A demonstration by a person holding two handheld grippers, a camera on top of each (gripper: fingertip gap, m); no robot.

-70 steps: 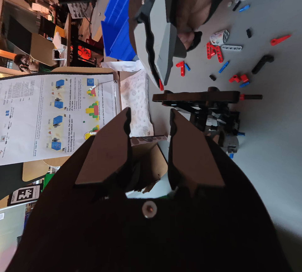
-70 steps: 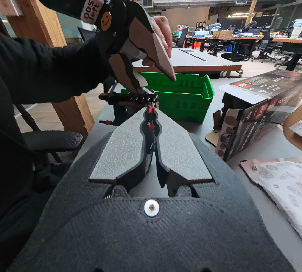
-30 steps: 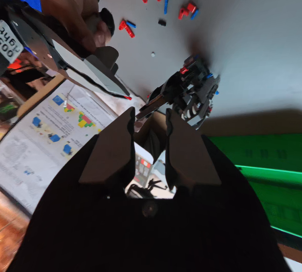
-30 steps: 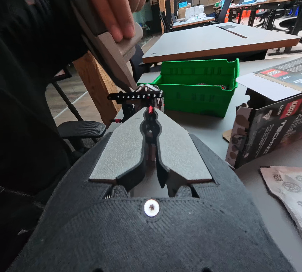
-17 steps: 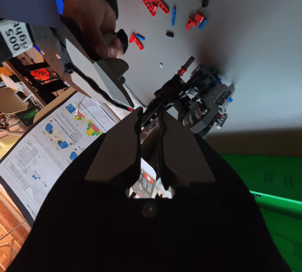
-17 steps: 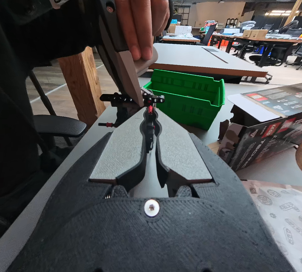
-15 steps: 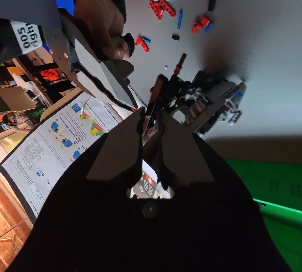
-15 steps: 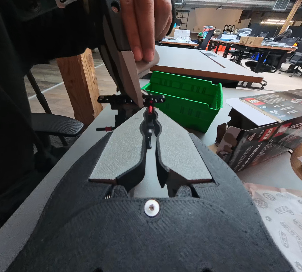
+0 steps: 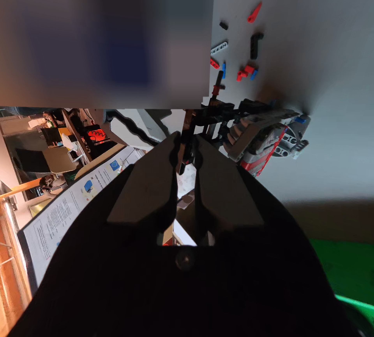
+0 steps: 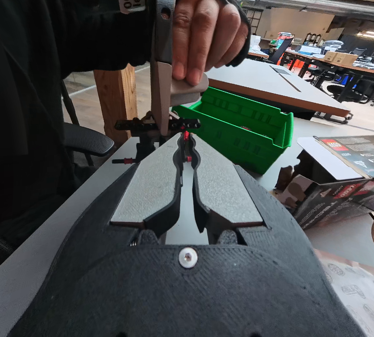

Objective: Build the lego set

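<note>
Clearly mid-build — the left hand-held gripper (image 9: pixel 186 142) pinches the model's black beam (image 10: pixel 141 125), the right hand-held gripper (image 10: pixel 185 134) a small red-tipped piece (image 10: pixel 185 146), with loose parts (image 9: pixel 245 72) waiting on the table (image 9: pixel 313 23).

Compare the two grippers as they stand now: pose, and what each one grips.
The left gripper points straight down, clamped on the black beam atop the lego model. The right gripper lies level, shut on a small red-tipped piece just under that beam. Both are closed and meet at the model.
</note>
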